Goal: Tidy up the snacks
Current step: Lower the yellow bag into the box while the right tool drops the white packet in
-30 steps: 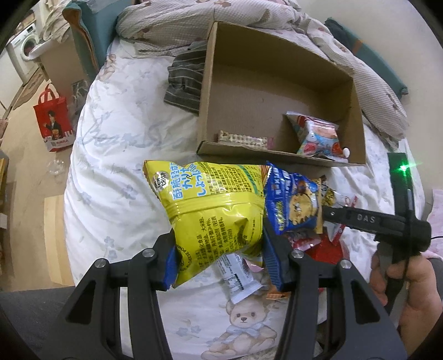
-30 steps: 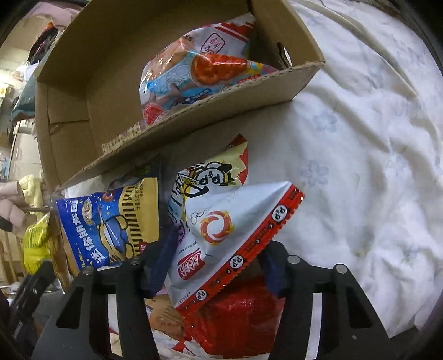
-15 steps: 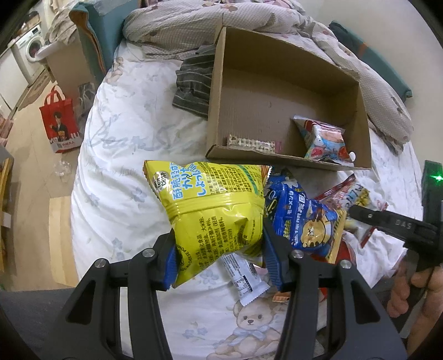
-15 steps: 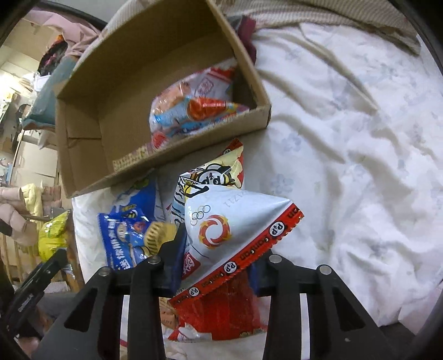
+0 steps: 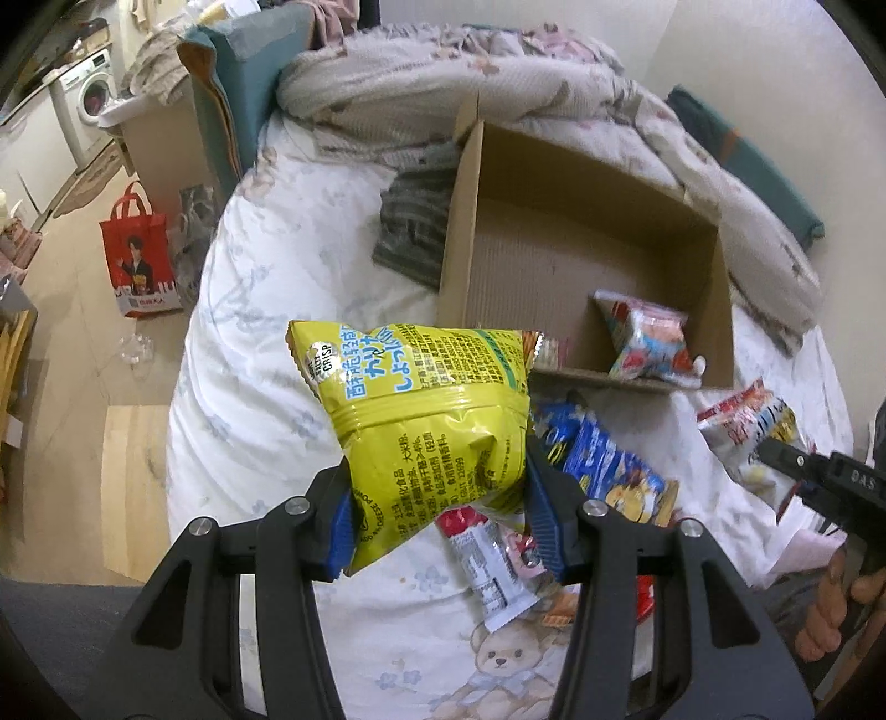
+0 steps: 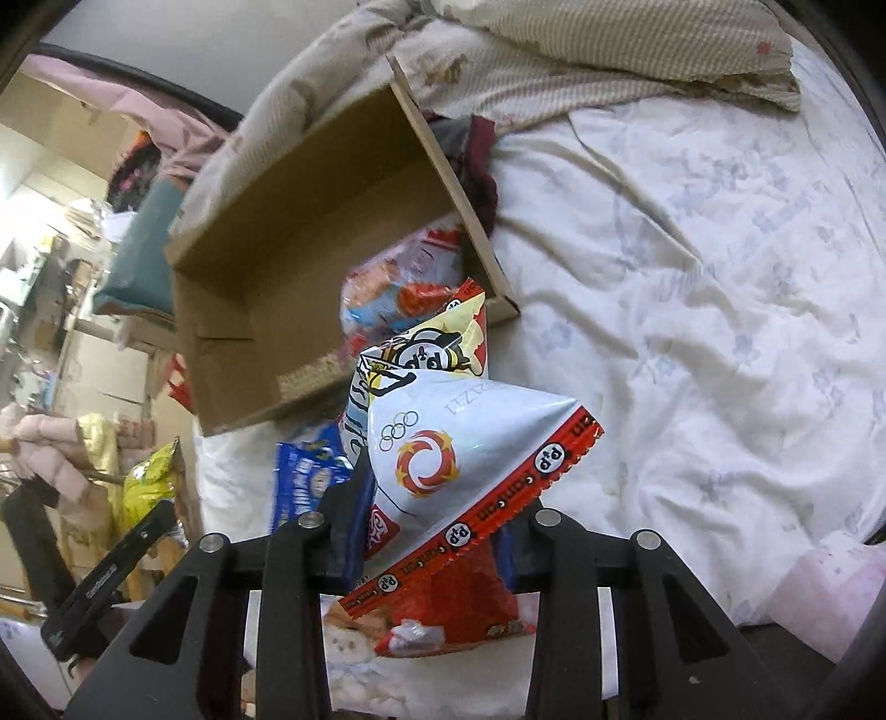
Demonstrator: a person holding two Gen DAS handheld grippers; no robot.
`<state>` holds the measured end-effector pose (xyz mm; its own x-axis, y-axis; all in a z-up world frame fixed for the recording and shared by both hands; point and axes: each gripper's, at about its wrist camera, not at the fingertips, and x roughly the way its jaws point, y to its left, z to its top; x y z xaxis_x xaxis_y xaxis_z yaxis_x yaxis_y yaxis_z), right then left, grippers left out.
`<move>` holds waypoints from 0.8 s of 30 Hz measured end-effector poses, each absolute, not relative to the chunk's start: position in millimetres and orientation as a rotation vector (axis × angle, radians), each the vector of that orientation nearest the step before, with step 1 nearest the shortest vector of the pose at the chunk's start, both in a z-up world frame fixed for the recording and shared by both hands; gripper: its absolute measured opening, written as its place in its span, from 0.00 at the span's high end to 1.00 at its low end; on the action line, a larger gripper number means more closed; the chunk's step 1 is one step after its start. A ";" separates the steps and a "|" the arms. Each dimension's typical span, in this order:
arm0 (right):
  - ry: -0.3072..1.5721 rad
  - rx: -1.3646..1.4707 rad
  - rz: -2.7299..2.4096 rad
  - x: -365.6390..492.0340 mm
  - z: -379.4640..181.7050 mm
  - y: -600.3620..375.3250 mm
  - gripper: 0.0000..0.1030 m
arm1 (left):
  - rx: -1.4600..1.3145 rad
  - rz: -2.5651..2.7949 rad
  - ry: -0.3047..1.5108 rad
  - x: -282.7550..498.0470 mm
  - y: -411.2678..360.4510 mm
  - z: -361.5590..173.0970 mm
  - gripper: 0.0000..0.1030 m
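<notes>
Your left gripper [image 5: 437, 515] was clamped on a crinkled yellow snack bag with blue lettering [image 5: 426, 410], its blue pads pressing the bag's lower half from both sides while the top stood up ahead of the fingers. Just beneath and beyond the right finger lay a small red-and-white wrapped bar [image 5: 487, 565] and a blue cartoon-print snack packet [image 5: 603, 471], both on the white floral bedsheet [image 5: 266, 354]. Farther ahead sat the open brown cardboard box [image 5: 559, 266], with a red-and-blue printed pouch [image 5: 648, 338] leaning in its near right corner and a thin patterned bar [image 5: 551, 351] along the near wall.

Your right gripper [image 6: 432, 520] was closed on a white foil snack bag with a red printed border [image 6: 470, 459], held between the pads with its top fanning up and to the right. Under it lay a flat red packet [image 6: 459, 603]. Ahead and to the left stood the same box [image 6: 310, 232], the pouch [image 6: 398, 288] showing behind the held bag. Far to the right spread the sheet [image 6: 720, 277], with a beige patterned quilt [image 6: 581, 50] bunched beyond it.
</notes>
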<state>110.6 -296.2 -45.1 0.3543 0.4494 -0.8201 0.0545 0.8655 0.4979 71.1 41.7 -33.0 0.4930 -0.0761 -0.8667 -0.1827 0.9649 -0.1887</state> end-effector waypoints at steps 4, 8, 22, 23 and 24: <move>1.125 0.515 0.324 110.5 -21.1 -295.3 0.64 | -0.270 0.060 1.017 81.3 43.1 -14.3 0.54; 1.083 0.509 0.375 123.5 -0.2 -285.2 0.64 | -0.248 0.041 1.008 100.1 39.5 -2.2 0.54; 1.088 0.417 0.408 209.2 -1.7 -219.8 0.64 | -0.109 -0.008 0.999 172.2 1.5 -6.9 0.54; 1.094 0.424 0.403 214.7 -8.0 -216.7 0.64 | -0.103 -0.004 1.006 177.5 -0.3 -12.7 0.54; 1.096 0.431 0.403 217.7 -13.1 -214.9 0.64 | -0.085 0.005 1.006 180.1 -2.3 -17.5 0.54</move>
